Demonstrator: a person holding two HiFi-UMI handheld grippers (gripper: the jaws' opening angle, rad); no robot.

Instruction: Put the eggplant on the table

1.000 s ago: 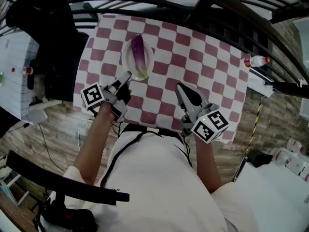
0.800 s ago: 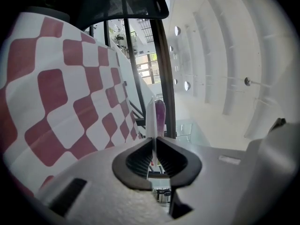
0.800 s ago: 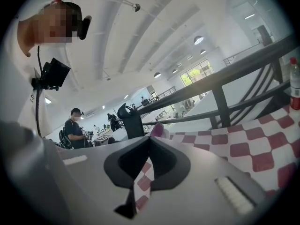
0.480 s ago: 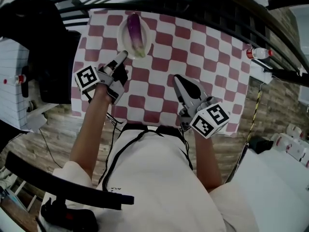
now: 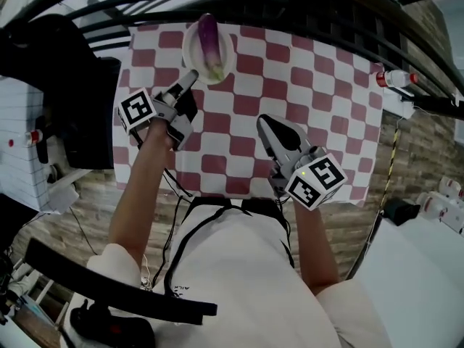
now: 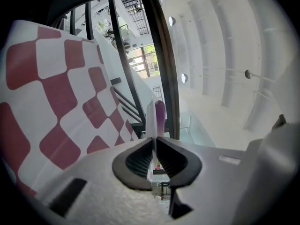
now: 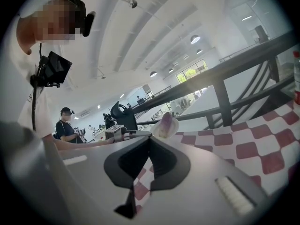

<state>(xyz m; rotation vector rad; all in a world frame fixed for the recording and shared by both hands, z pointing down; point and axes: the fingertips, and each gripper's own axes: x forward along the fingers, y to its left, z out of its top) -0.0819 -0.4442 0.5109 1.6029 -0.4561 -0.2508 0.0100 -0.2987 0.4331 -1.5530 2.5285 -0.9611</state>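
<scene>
A purple eggplant (image 5: 209, 38) lies on a small white plate (image 5: 190, 55) near the far edge of the red-and-white checked table (image 5: 304, 85). My left gripper (image 5: 191, 77) is rolled on its side at the plate's near-left rim and looks shut on that rim. In the left gripper view, the plate (image 6: 151, 121) stands edge-on straight out of the left gripper (image 6: 153, 139), with the eggplant (image 6: 161, 116) behind it. My right gripper (image 5: 262, 122) hovers shut and empty over the table's near middle. In the right gripper view, the eggplant (image 7: 165, 122) shows beyond the right gripper (image 7: 149, 138).
Black railings (image 5: 319, 6) run along the table's far side. A water bottle (image 5: 391, 78) stands off the right edge. A black chair or bag (image 5: 65, 56) is left of the table. A person (image 7: 65, 125) stands in the background.
The plate with the eggplant has slid toward the table's far edge. My left gripper moved with it and stayed at its rim. The right gripper shifted slightly forward.
</scene>
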